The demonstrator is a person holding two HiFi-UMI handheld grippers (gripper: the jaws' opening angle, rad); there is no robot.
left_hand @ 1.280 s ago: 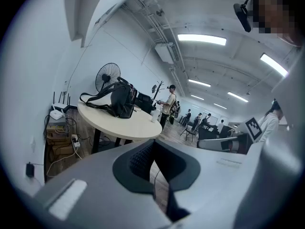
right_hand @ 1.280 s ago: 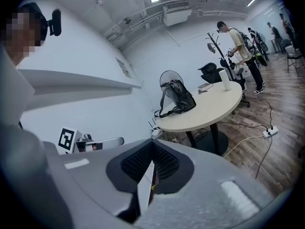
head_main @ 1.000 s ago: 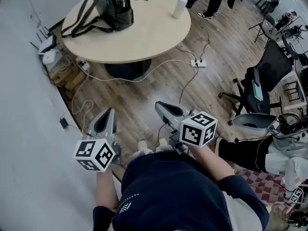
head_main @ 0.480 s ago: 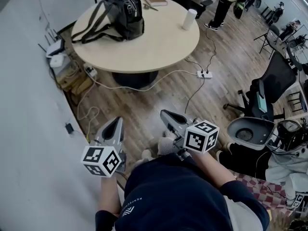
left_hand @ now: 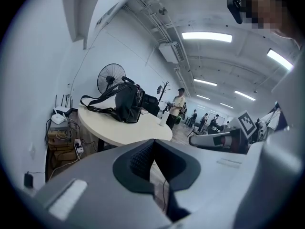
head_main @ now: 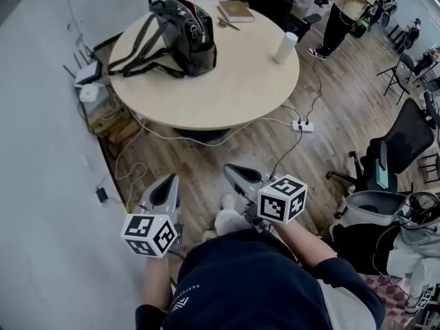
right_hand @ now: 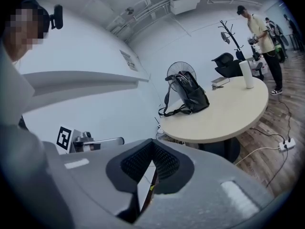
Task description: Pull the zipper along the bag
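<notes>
A dark bag (head_main: 182,36) with long straps stands on the far left part of a round beige table (head_main: 234,88); it also shows in the left gripper view (left_hand: 125,104) and the right gripper view (right_hand: 189,95). I cannot make out its zipper from here. My left gripper (head_main: 167,182) and right gripper (head_main: 232,170) are both shut and empty, held side by side over the wooden floor, well short of the table and pointing toward it.
On the table stand a white cylinder (head_main: 285,47) and a book (head_main: 236,9). Cables and a power strip (head_main: 302,125) lie on the floor. A wall (head_main: 41,184) runs on the left, office chairs (head_main: 385,163) on the right, a standing person (head_main: 344,12) beyond the table.
The table and bag have come closer and lower in the head view as I move forward. Both grippers kept their place before my body, still shut.
</notes>
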